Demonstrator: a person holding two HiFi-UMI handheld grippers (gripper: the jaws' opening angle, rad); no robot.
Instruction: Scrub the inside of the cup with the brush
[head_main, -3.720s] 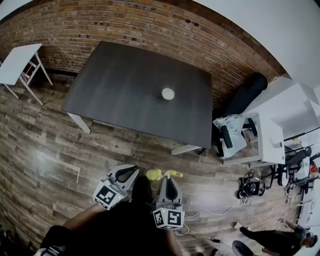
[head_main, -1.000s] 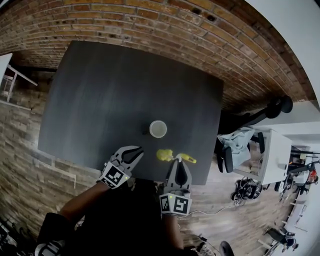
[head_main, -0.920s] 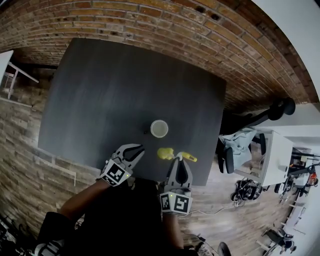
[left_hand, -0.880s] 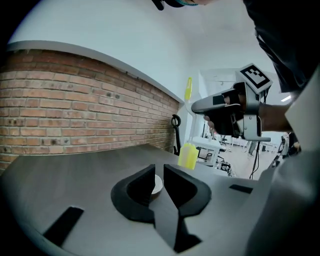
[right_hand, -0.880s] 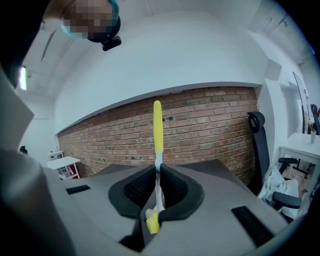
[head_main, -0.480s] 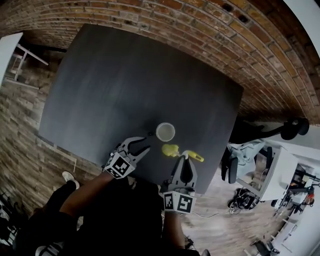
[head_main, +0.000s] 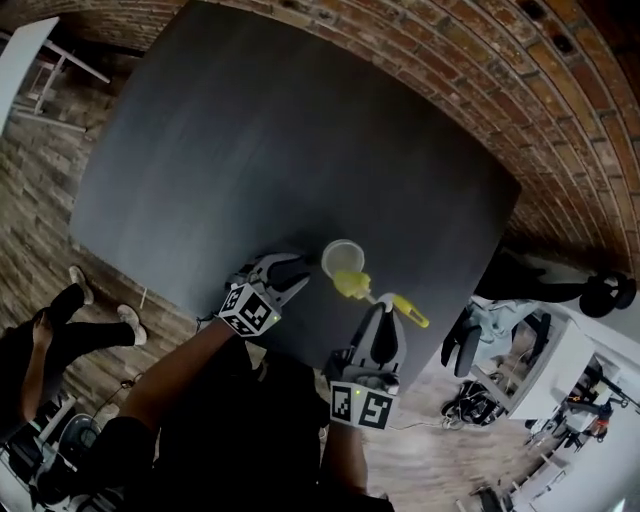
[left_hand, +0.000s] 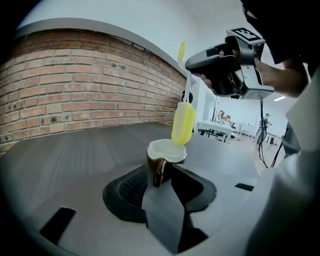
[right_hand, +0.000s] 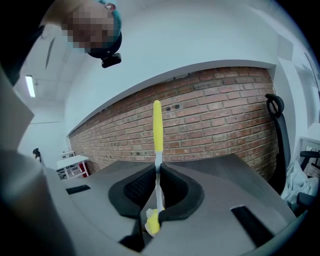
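Dark grey table (head_main: 200, 150) carries the work near its front edge, in front of a brick wall.

1. Left gripper (head_main: 287, 276): the left gripper view shows its jaws closed on the brown handle of the cup, with the handle pinched between the two black pads. This gripper acts as the holding fixture.

2. Cup (left_hand: 166, 151): it stands upright on the table, brown outside and white inside, with its mouth open upward. No contents can be made out.

3. Brush (left_hand: 183, 122): the yellow head hangs downward directly over the cup's mouth. Its lower tip is level with the rim or just above it, and the head is not inside the cup. The thin white shaft runs up to a yellow handle end.

4. Right gripper (head_main: 386, 308): the right gripper view shows its jaws clamped on the white shaft, with the yellow handle end projecting past them.

Step in hand, as judged: positioning is complete and scrubbing has not started.

Next move, as judged: lower the head straight down through the centre of the mouth, then work it against the inner wall and floor. The left grip has to resist the side load, because a push on the rim could tip the cup or twist it about its handle.
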